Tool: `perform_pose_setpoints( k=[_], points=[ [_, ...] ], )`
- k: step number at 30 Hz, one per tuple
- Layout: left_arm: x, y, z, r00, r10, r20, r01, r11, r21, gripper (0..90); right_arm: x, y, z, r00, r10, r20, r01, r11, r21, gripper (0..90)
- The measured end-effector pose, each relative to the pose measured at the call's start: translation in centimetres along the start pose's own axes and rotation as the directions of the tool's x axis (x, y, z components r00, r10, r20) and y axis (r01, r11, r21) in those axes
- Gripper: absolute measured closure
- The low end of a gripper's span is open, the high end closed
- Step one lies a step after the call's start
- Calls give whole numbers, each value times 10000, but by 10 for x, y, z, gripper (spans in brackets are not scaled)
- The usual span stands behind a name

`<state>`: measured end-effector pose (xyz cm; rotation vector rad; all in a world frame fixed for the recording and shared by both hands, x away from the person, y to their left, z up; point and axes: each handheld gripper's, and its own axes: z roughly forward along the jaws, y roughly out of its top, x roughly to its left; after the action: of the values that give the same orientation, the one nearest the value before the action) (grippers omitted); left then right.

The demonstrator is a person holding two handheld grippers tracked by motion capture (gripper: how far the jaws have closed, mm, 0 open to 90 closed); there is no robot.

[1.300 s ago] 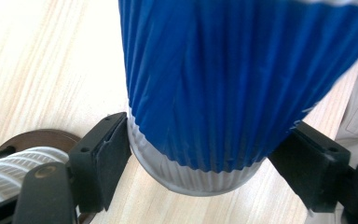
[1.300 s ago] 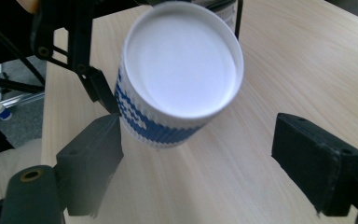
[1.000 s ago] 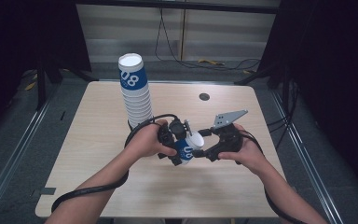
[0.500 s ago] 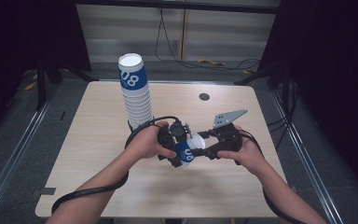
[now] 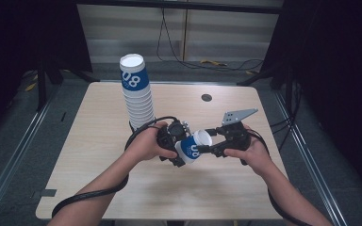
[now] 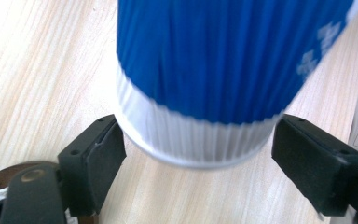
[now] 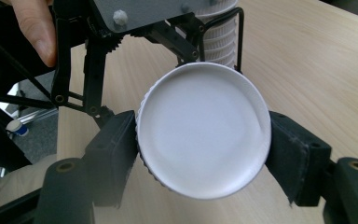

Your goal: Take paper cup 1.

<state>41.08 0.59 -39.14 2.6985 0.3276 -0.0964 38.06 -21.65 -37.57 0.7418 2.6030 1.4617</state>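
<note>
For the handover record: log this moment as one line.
cup: on its side between both grippers | right gripper: shut on cup | left gripper: jaws just opening, pads off cup | cup stack: upright on table

The room around the table [image 5: 99,188] sits in deep gloom, black at nine and three o'clock, while the pale wood top is lit evenly from overhead. Shadows under the forearms are soft and short. The high view is a little grainy, sharp enough at centre. In the left gripper view the blue cup [image 6: 223,56] is too close and smeared, its white print blurred at two o'clock, and glare bleaches the wood at eleven o'clock. In the right gripper view, the cup's white end [image 7: 204,128] glows bright and soft-edged.
</note>
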Motion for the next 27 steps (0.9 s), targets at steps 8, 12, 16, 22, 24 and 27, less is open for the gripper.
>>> perform_pose_setpoints(
  k=[8,12,16,22,24,27],
  points=[
    [3,-6,-1,9997,-225,-35,223,9989,-405,159,-2,-3,-4,9999,67,148,-68,10000,29,289],
    [4,-8,-2,9991,-430,-47,426,9965,-714,158,-3,-5,-4,9996,222,187,-221,9997,-58,289],
    [4,-11,-3,9987,-505,82,510,9948,-878,158,-5,-8,-6,9990,396,216,-390,9988,-281,289],
    [5,-15,-1,9980,-627,27,625,9896,-1294,157,-7,-12,-9,9978,571,325,-557,9975,-445,289],
    [5,-16,0,9970,-772,88,777,9873,-1389,157,-8,-14,-10,9973,670,301,-654,9966,-493,289],
    [5,-18,2,9972,-748,45,747,9866,-1453,157,-9,-16,-10,9969,729,305,-711,9959,-561,288]
  ],
)
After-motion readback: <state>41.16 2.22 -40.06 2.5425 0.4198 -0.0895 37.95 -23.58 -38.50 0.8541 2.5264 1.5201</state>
